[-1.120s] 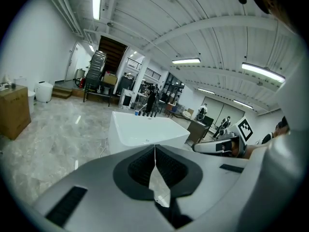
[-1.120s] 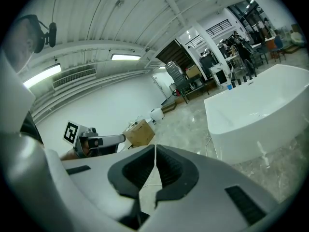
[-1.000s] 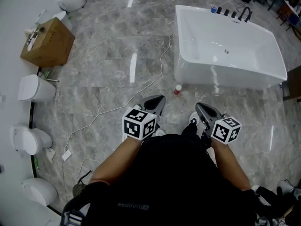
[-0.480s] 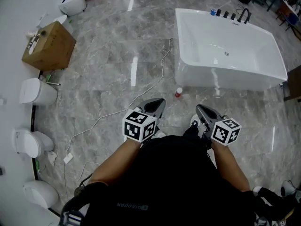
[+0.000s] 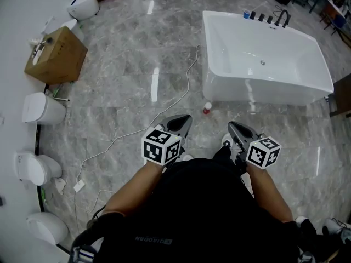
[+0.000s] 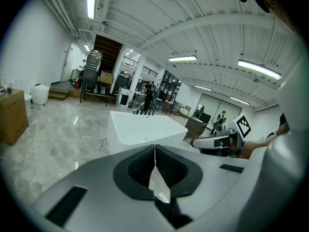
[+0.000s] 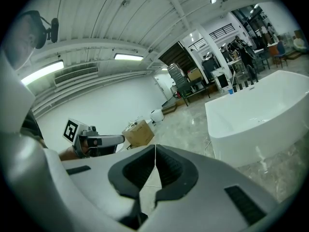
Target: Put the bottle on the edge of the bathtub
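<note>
Ok quick rundown. The bottle (image 5: 207,108), small, red and white, stands on the grey marble floor (image 5: 137,64) just beside the near wall of the white bathtub (image 5: 258,92), so it's down on the floor, not up on the rim. Both grippers are held low in front of the person, well apart from the bottle.

The left hand-held gripper (image 5: 181,123) has its jaws pressed together w/ nothing btwn them, pointing twd the tub and a bit down. The right hand-held gripper (image 5: 236,129) is the same deal: jaws closed tip to tip, empty.

In the left gripper view the tub sits straight ahead past the closed jaws, and the other gripper shows off to the side.

Other stuff:
- a thin white cable (image 5: 189,70) snakes across the floor from near the tub corner back twd the left
- a cardboard box (image 5: 57,51) by the left wall
- a row of white toilets (image 5: 41,106) along that wall
- dark faucet fittings (image 5: 271,17) and a blue cup (image 5: 247,13) at the tub's far end
</note>
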A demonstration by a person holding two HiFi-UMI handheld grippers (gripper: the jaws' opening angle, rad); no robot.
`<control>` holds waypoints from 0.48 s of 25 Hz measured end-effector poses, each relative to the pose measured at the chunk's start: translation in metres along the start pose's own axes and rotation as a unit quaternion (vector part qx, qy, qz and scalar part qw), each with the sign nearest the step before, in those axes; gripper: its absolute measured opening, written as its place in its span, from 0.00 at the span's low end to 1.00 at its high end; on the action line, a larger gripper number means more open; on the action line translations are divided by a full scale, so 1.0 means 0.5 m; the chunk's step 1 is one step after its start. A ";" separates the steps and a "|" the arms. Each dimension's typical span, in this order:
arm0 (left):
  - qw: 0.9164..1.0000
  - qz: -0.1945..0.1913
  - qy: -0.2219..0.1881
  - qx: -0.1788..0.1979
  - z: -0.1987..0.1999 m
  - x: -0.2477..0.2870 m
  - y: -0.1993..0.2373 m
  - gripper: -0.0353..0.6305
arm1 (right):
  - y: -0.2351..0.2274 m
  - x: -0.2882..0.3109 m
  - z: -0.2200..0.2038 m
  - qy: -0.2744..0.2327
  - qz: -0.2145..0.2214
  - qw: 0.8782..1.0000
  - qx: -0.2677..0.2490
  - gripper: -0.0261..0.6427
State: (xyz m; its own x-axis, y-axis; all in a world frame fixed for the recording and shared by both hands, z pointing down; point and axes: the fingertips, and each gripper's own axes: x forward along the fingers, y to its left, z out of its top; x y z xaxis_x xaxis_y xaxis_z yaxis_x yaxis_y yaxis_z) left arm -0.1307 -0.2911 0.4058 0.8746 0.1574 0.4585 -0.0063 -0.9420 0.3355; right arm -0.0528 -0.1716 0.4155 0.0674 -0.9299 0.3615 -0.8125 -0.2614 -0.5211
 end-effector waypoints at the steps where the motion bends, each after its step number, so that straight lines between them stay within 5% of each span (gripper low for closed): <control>1: 1.000 0.000 0.000 0.000 0.000 0.000 0.001 0.08 | -0.001 -0.001 -0.001 0.000 -0.001 1.000 0.001 0.10; 12: 1.000 0.002 -0.004 -0.004 -0.002 -0.007 0.011 0.08 | 0.004 0.002 -0.008 -0.001 -0.003 1.000 0.004 0.10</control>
State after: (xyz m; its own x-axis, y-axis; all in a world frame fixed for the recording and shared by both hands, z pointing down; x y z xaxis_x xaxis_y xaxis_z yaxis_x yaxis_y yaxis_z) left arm -0.1346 -0.2967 0.4069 0.8787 0.1502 0.4532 -0.0141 -0.9406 0.3392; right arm -0.0565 -0.1718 0.4178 0.0741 -0.9287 0.3634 -0.8079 -0.2696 -0.5241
